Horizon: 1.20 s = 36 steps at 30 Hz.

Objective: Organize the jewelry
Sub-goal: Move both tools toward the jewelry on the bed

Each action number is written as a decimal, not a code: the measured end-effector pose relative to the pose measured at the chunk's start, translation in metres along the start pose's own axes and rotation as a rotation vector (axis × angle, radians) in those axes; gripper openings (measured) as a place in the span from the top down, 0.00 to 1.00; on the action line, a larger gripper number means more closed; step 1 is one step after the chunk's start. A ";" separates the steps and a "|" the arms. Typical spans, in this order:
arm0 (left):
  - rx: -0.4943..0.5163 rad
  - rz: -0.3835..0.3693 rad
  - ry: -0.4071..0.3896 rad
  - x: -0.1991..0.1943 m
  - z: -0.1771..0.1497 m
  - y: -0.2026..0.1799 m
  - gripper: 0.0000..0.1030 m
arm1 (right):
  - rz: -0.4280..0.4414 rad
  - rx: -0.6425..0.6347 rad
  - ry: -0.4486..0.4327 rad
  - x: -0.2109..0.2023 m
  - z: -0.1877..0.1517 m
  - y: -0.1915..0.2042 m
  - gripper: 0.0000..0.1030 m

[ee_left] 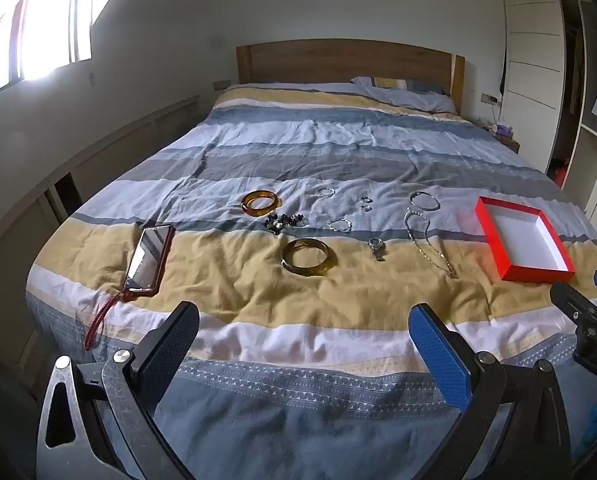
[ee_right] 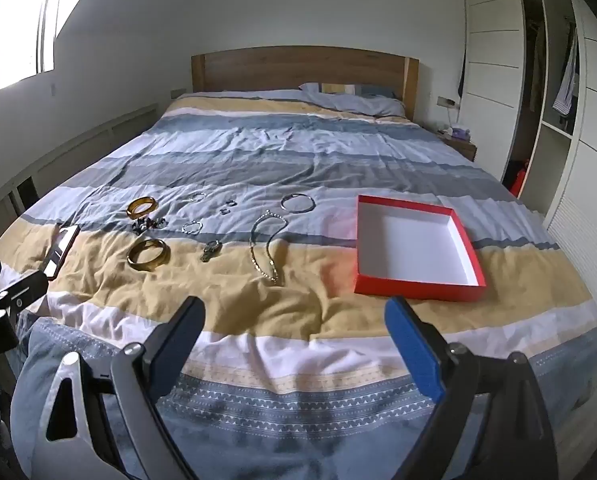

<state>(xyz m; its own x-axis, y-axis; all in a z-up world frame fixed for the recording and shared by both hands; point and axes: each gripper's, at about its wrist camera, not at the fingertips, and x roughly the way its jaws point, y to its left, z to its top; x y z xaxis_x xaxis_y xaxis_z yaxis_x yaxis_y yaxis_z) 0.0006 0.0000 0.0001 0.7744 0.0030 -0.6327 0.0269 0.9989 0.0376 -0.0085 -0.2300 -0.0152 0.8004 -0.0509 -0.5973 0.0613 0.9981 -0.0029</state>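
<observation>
Jewelry lies spread on a striped bedspread [ee_left: 258, 300]. Two amber bangles sit left of centre, the near one [ee_left: 307, 262] [ee_right: 148, 254] and the far one [ee_left: 260, 201] [ee_right: 141, 206]. Between them lies a dark bead cluster [ee_left: 282, 222]. A small watch [ee_left: 376, 249] [ee_right: 210, 250], a long chain necklace [ee_left: 428, 244] [ee_right: 267, 244], a silver bangle [ee_left: 423, 201] [ee_right: 297, 202] and several thin bracelets and rings lie to the right. An empty red box [ee_left: 524, 238] [ee_right: 414, 248] with a white inside stands at the right. My left gripper [ee_left: 302, 320] and right gripper [ee_right: 294, 316] both hover open over the near bed edge, holding nothing.
A phone [ee_left: 148, 258] in a red case with a wrist strap lies at the left of the bed. A wooden headboard [ee_left: 346, 60] and pillow are at the far end. A white wardrobe [ee_right: 494, 80] stands to the right, a window [ee_left: 38, 28] to the left.
</observation>
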 end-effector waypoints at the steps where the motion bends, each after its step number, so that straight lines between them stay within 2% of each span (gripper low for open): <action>1: -0.002 0.000 -0.004 0.000 0.000 0.000 0.01 | 0.000 0.002 0.003 0.000 0.000 0.000 0.11; 8: -0.011 0.001 -0.023 -0.003 0.008 0.003 0.01 | 0.008 0.004 0.007 0.002 0.001 -0.002 0.11; 16: 0.006 0.015 -0.033 0.000 0.002 -0.001 0.01 | 0.008 0.010 0.026 0.002 -0.005 0.003 0.11; 20: 0.010 0.034 -0.038 0.003 0.001 -0.005 0.01 | 0.004 0.016 0.028 0.016 -0.009 -0.001 0.11; 32: -0.002 -0.012 -0.022 0.003 0.002 -0.002 0.01 | 0.038 0.015 0.031 0.021 -0.010 0.003 0.11; 36: -0.008 0.001 -0.039 0.002 0.003 0.002 0.01 | 0.044 0.025 0.029 0.023 -0.009 0.003 0.11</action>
<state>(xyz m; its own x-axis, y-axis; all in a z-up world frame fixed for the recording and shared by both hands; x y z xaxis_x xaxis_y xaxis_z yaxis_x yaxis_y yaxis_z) 0.0038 0.0022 0.0012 0.7987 0.0024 -0.6018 0.0209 0.9993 0.0317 0.0046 -0.2283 -0.0356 0.7850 -0.0053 -0.6195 0.0411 0.9982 0.0436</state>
